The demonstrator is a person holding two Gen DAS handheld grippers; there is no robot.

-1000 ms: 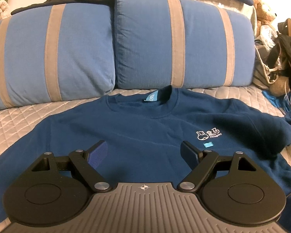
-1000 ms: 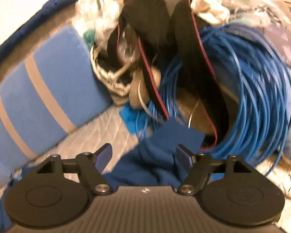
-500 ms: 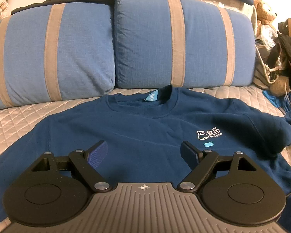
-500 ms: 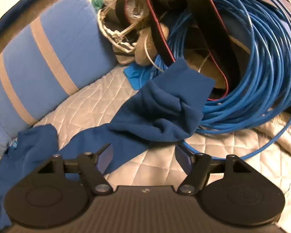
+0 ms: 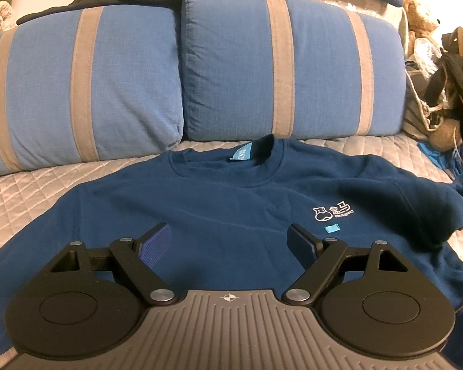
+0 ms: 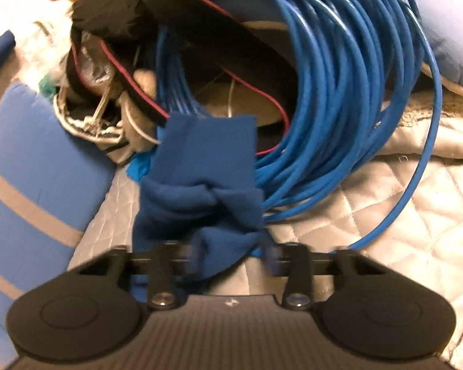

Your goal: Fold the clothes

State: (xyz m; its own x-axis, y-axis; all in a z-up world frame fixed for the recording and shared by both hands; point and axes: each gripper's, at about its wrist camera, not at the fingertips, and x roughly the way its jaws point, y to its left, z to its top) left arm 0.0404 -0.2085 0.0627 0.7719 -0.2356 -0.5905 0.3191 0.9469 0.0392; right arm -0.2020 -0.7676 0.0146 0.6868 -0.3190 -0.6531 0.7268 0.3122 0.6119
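A navy sweatshirt (image 5: 231, 203) lies flat, front up, on the quilted bed cover, its collar toward the pillows. My left gripper (image 5: 228, 237) hovers open over its chest with nothing between the fingers. In the right wrist view the sweatshirt's sleeve (image 6: 200, 182) lies bunched, its cuff resting against a coil of blue cable (image 6: 339, 98). My right gripper (image 6: 234, 254) has its blurred fingers drawn in around the sleeve, and the cloth fills the gap between them.
Two blue pillows with grey stripes (image 5: 176, 71) line the back of the bed. At the right lie the cable coil, a dark bag with red-edged straps (image 6: 132, 92), a plush bear (image 5: 419, 9) and other clutter. The quilted cover (image 6: 370, 215) shows bare beside the sleeve.
My right gripper has swung toward the sleeve, moved in over it and narrowed its jaws around the cloth. The left gripper and the sweatshirt body have stayed still.
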